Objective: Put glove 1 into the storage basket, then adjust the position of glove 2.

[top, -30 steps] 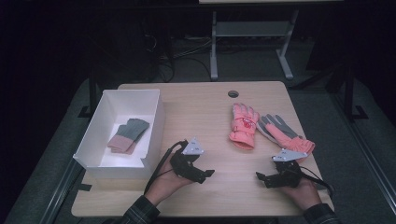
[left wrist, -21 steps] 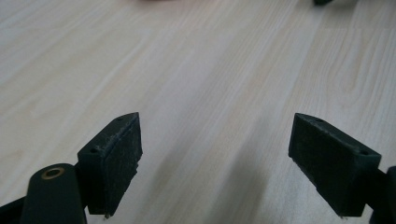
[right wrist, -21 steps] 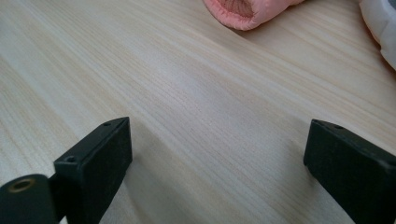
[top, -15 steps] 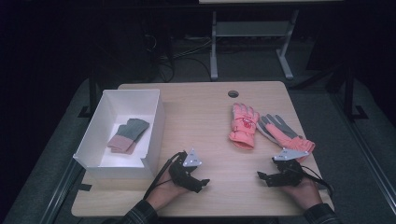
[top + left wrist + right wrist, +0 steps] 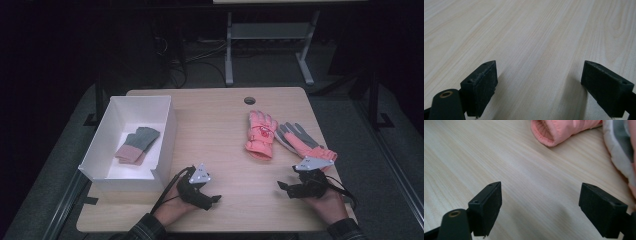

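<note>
A pink glove lies palm-down right of the table's middle, with a grey-and-pink glove beside it. Another grey-and-pink glove rests inside the white box at the left. My left gripper sits low over bare wood near the front edge, open, with nothing between its jaws. My right gripper rests just in front of the grey glove's cuff and is open. Its jaws have just been closing a little around nothing. The pink cuff and the grey glove lie beyond them.
The light wooden table has a round cable hole near its far edge. A metal stand and cables sit on the dark floor behind. Bare wood stretches between the box and the gloves.
My left gripper has come down and back toward the table's front edge. The right gripper has stayed in place, its jaws a little narrower.
</note>
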Action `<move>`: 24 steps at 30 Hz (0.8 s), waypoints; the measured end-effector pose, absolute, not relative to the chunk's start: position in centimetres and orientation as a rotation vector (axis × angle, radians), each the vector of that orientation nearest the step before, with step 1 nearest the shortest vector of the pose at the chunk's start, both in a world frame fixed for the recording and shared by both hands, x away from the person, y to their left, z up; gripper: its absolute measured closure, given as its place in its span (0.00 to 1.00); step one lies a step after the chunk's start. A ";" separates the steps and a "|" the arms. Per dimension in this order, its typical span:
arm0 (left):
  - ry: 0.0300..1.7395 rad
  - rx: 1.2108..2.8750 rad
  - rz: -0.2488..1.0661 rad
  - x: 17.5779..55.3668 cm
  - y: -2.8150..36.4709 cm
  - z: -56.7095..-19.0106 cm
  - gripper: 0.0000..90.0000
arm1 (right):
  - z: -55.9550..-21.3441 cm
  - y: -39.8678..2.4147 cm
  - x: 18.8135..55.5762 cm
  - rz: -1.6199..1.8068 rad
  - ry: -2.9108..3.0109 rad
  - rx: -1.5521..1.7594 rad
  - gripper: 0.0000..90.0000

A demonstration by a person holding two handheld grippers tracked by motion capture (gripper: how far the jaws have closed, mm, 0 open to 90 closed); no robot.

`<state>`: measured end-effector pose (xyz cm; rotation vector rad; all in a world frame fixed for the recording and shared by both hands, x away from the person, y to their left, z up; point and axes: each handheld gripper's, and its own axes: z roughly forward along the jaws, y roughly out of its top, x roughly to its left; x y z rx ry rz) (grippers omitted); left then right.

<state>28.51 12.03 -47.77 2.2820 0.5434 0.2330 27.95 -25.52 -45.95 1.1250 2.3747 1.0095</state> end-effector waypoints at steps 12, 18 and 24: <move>0.541 2.282 0.223 28.3 12.4 -47.8 0.15 | -44.4 -26.4 28.7 1.020 2.339 1.139 0.22; 0.505 2.289 0.205 28.3 12.7 -47.7 0.15 | -43.0 -27.3 29.6 1.034 2.304 1.141 0.27; 0.499 2.281 0.203 28.2 12.8 -47.8 0.15 | -41.8 -28.6 31.0 1.055 2.266 1.161 0.33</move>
